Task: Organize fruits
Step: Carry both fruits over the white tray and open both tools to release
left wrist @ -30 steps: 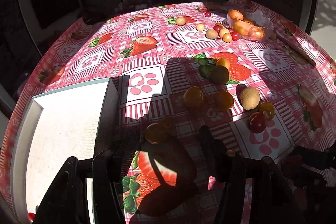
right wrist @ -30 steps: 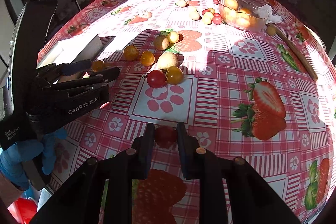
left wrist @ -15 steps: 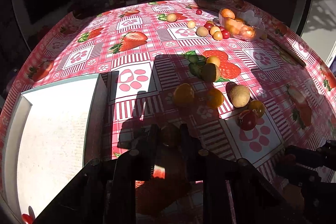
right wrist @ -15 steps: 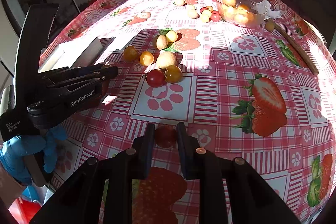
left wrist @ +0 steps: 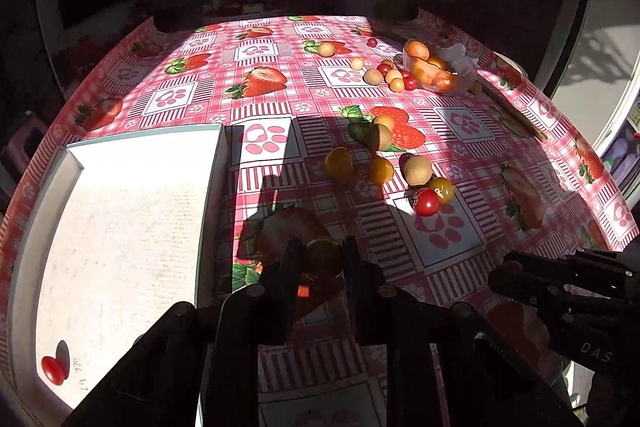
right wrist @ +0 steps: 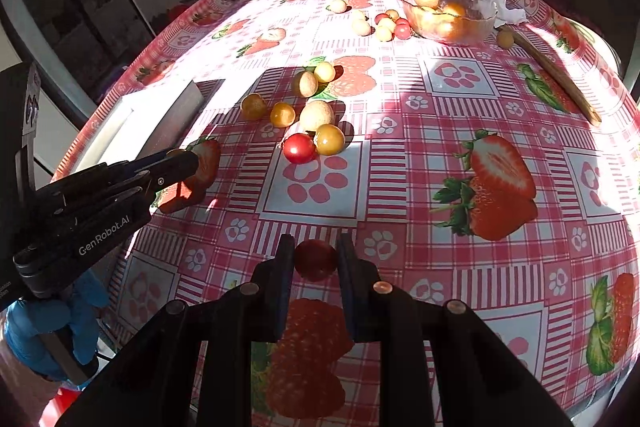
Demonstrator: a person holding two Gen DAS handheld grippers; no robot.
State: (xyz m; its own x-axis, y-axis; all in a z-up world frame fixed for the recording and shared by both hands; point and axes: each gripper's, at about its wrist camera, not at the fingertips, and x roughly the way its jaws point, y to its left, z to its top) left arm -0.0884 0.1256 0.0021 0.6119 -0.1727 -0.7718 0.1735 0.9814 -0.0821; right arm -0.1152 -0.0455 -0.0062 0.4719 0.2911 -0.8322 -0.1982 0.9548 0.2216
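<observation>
The left gripper [left wrist: 322, 259] pinches a yellow tomato [left wrist: 323, 261] just above the desk [left wrist: 460, 131], beside the white tray [left wrist: 120, 227]. The right gripper [right wrist: 314, 261] pinches a red tomato [right wrist: 315, 259]. Beyond them loose fruits [right wrist: 316, 115] lie scattered, and a glass bowl [right wrist: 450, 15] stands far back.

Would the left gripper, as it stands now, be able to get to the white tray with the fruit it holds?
Probably yes: the left gripper is shut on a yellow fruit right beside the white tray, with only its low wall between.
</observation>
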